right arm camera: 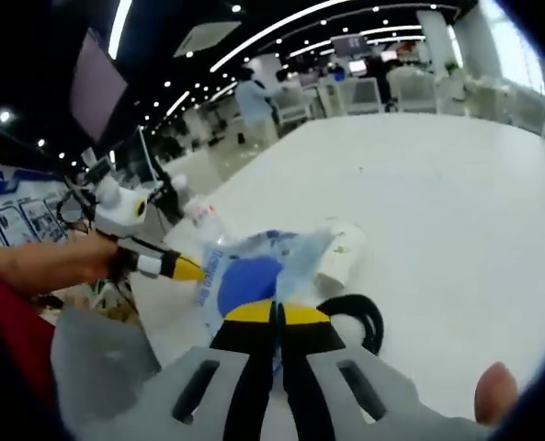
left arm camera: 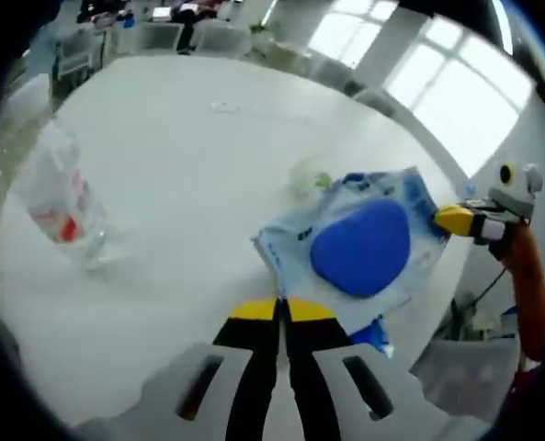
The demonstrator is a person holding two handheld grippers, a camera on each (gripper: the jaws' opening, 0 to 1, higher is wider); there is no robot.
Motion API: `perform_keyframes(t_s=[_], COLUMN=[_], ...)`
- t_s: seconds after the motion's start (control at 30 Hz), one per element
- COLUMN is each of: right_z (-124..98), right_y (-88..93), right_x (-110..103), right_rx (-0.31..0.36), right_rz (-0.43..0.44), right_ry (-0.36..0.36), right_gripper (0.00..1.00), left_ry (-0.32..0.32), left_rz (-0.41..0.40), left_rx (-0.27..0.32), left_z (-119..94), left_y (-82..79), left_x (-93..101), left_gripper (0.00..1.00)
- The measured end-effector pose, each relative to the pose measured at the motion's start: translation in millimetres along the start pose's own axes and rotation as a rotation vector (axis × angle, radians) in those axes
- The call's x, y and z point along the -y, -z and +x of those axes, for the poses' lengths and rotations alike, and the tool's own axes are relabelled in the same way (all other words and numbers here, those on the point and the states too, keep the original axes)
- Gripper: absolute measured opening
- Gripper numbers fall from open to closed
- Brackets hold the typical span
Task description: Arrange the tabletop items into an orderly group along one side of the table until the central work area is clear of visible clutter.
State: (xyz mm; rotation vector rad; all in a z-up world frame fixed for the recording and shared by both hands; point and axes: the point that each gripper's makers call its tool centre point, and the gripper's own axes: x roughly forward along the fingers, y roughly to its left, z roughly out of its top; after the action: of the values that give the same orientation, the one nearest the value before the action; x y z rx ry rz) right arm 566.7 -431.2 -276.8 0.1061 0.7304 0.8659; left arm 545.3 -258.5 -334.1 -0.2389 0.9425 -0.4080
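The left claw [left arm camera: 278, 310] has its yellow-tipped jaws pressed together on the near edge of a clear plastic bag with a blue pad inside [left arm camera: 362, 246]. The right claw [right arm camera: 276, 314] is likewise pinched shut on the opposite edge of that bag [right arm camera: 254, 271]. Held from two sides, the bag hangs stretched just above the white tabletop [left arm camera: 189, 156], probably so it can be carried as one piece toward the table's edge instead of dragged.

Beyond the left claw, just past the bag, sits a pale crumpled cup [left arm camera: 309, 175]; well off to its left a clear plastic bottle with a red label [left arm camera: 61, 197] lies tilted. The left gripper view also takes in the right claw arriving from the right.

The right gripper view adds a black cable loop [right arm camera: 359, 322] just to the right of its claw, a white paper cup [right arm camera: 339, 250] lying beside the bag, and a small bottle [right arm camera: 203, 217] farther off. Clutter seems largely unsorted.
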Motion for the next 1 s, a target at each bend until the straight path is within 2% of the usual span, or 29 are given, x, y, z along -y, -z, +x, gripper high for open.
perform_keyframes(t_s=[0.2,0.37,0.47,0.8,1.0], right_z=[-3,-3,-2,0,1], right_y=[15.5,27.0,33.1,53.7,68.1], right_x=[19,35,40,53,54], right_rx=[0.012,0.009,0.009,-0.04,-0.085], right_rz=[0.101,0.144,0.216,0.269,0.294], right_ry=[0.032,0.065,0.059,0.096,0.098], right_gripper=[0.01,0.01,0.01,0.01,0.01], left_ry=[0.014,0.023,0.026,0.026,0.025], left_rz=[0.033,0.041,0.049,0.054,0.044], left_rx=[-0.038,-0.058,-0.08,-0.126,-0.118], left_z=[18,29,35,51,54], left_y=[-1.4,-1.9,-0.3,12.0,12.6], left_x=[8.1,11.7,10.3,6.4,3.2], left_gripper=[0.0,0.0,0.0,0.0,0.0])
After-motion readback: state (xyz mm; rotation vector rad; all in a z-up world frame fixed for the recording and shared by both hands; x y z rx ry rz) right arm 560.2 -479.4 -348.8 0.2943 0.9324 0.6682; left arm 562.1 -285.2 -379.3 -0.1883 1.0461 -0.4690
